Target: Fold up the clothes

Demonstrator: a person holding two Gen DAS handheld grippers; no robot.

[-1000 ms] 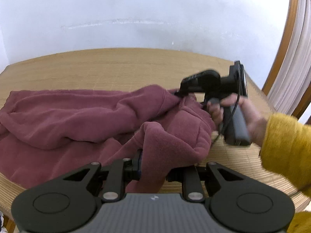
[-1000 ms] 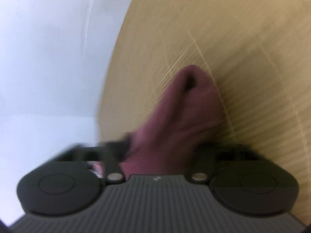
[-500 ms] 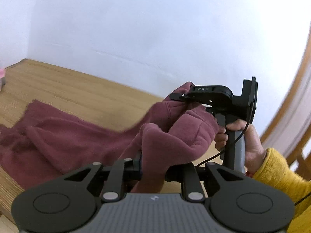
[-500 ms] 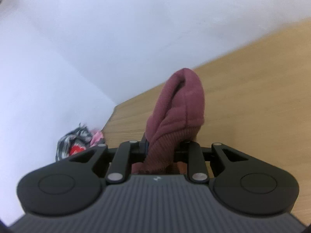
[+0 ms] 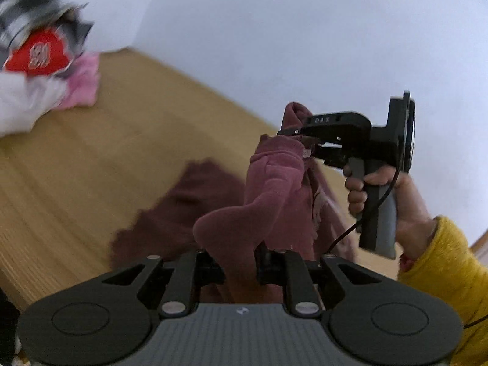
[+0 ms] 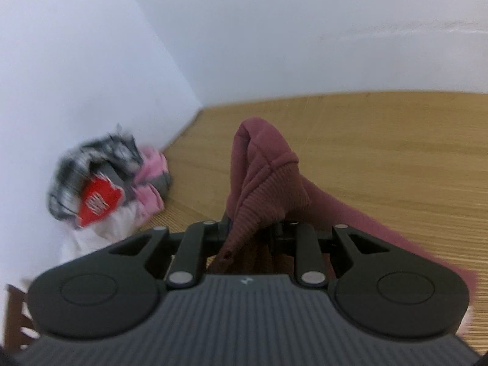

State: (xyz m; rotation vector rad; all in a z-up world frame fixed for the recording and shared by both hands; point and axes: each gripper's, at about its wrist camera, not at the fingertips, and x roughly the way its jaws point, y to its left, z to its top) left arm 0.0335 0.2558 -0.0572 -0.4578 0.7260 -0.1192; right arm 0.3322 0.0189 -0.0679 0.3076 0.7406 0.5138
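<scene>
My left gripper [image 5: 239,262] and right gripper [image 6: 250,238] were each clamped nearly shut on the maroon sweater [image 5: 274,189], a clothes pile [image 6: 116,183] lying at ten o'clock.

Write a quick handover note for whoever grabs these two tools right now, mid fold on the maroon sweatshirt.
Left tool: shut on a bunched fold of the maroon sweatshirt.
Right tool: shut on its ribbed hem.
Sweatshirt: lifted at both grips, the rest trailing on the wooden table.
Pile of other clothes: in the table's corner by the wall.
Done: both edges gripped and raised.
Left: lay it down, make the folds.
</scene>
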